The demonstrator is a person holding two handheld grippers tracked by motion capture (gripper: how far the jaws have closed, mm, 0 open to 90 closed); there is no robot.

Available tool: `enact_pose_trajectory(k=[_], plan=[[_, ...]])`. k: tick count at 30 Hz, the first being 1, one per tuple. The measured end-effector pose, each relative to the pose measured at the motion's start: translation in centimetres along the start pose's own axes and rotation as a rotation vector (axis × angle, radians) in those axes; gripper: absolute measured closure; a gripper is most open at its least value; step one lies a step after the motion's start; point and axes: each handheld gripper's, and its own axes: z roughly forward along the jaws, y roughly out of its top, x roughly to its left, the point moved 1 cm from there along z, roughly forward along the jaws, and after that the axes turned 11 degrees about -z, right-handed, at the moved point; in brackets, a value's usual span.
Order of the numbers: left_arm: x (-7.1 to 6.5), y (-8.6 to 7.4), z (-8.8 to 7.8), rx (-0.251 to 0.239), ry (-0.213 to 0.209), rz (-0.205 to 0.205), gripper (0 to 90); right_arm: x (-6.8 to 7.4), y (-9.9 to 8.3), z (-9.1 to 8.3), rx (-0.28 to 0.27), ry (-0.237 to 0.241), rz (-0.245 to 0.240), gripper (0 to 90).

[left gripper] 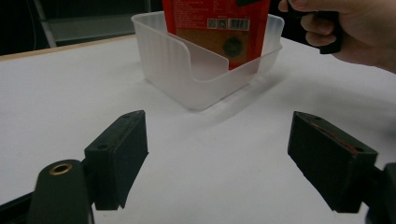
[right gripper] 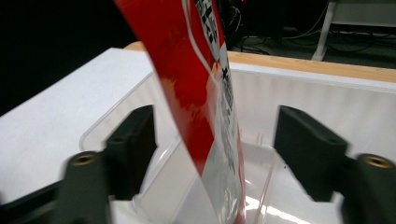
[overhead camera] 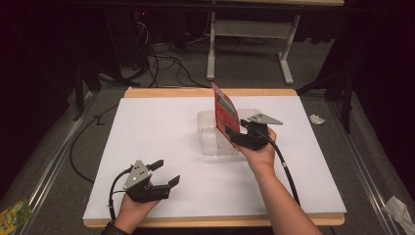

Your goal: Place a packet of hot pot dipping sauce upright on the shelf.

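I see the flat red foil packet (overhead camera: pixel 226 113) standing on edge inside the clear ribbed plastic tub (overhead camera: pixel 207 142), its lower end down in the tub and its top leaning over toward the far left of the tabletop (overhead camera: pixel 161 127) in the high view. In the right gripper view that packet (right gripper: pixel 196 93) rises slanted in the gap between my right tongs' two black jaws, which stand wide apart on either side of it with neither pad pressing on it, so nothing is gripped there. The right tongs (overhead camera: pixel 234 133) hang at the tub's right side, just beside the packet's lower part, with my hand (overhead camera: pixel 259 154) behind them.

In the left gripper view I see the packet (left gripper: pixel 217 28) with its printed back panel toward me, behind the tub's (left gripper: pixel 196 88) scooped front wall. My left tongs (overhead camera: pixel 165 175) sit well apart from the tub, near the front left of the white tabletop, jaws spread wide with bare white surface between them and nothing held.

The tub stands a little right of the tabletop's centre, toward the far edge.
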Motion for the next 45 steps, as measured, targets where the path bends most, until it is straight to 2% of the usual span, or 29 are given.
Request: enact_pose_trajectory(k=[4, 7, 13, 18, 21, 26, 29, 32, 34, 36, 39, 42, 45], plan=[[0.0, -0.1, 0.1, 0.007, 0.001, 0.004, 20.7, 0.3, 0.1, -1.1, 0.015, 0.013, -0.029, 17.4], [0.1, -0.2, 0.2, 0.007, 0.003, -0.006, 20.7, 0.5, -0.1, -2.2, 0.018, 0.031, -0.057, 16.1], [0.5, -0.6, 0.5, 0.031, 0.014, -0.021, 20.7, 0.3, -1.2, -4.8, 0.018, 0.060, -0.081, 14.8], [0.5, -0.8, 0.3, 0.032, 0.032, -0.020, 20.6, -0.4, -2.5, -7.4, 0.009, 0.057, -0.081, 12.7], [0.3, -0.8, 0.1, 0.034, 0.036, -0.014, 20.6, -1.0, -3.7, -9.2, 0.011, 0.035, -0.092, 12.0], [0.2, -0.9, 0.1, 0.034, 0.041, -0.023, 20.7, -2.5, -6.4, -12.2, 0.030, -0.002, -0.066, 10.0], [0.0, -1.1, 0.4, 0.048, 0.043, -0.021, 20.6, -3.5, -8.6, -14.2, 0.062, -0.030, -0.045, 9.6], [-0.3, -1.2, 0.7, 0.055, 0.040, -0.013, 20.4, -4.0, -11.8, -16.2, 0.035, -0.091, -0.044, 9.6], [-0.4, -1.2, 1.0, 0.055, 0.041, -0.006, 20.2, -4.3, -12.9, -16.5, 0.067, -0.062, -0.026, 9.5], [-0.5, -1.3, 1.4, 0.067, 0.047, -0.010, 20.2, -4.8, -13.1, -16.5, 0.058, -0.084, -0.034, 9.6], [-0.8, -1.3, 1.6, 0.074, 0.052, 0.003, 19.9, -5.5, -13.0, -15.9, 0.035, -0.065, 0.020, 9.6], [-0.9, -1.4, 1.5, 0.081, 0.052, 0.017, 19.7, -5.2, -13.0, -15.7, 0.045, -0.065, -0.002, 9.6], [-0.8, -1.4, 1.4, 0.082, 0.048, 0.013, 19.6, -5.1, -13.2, -15.7, 0.057, -0.063, -0.003, 9.6]])
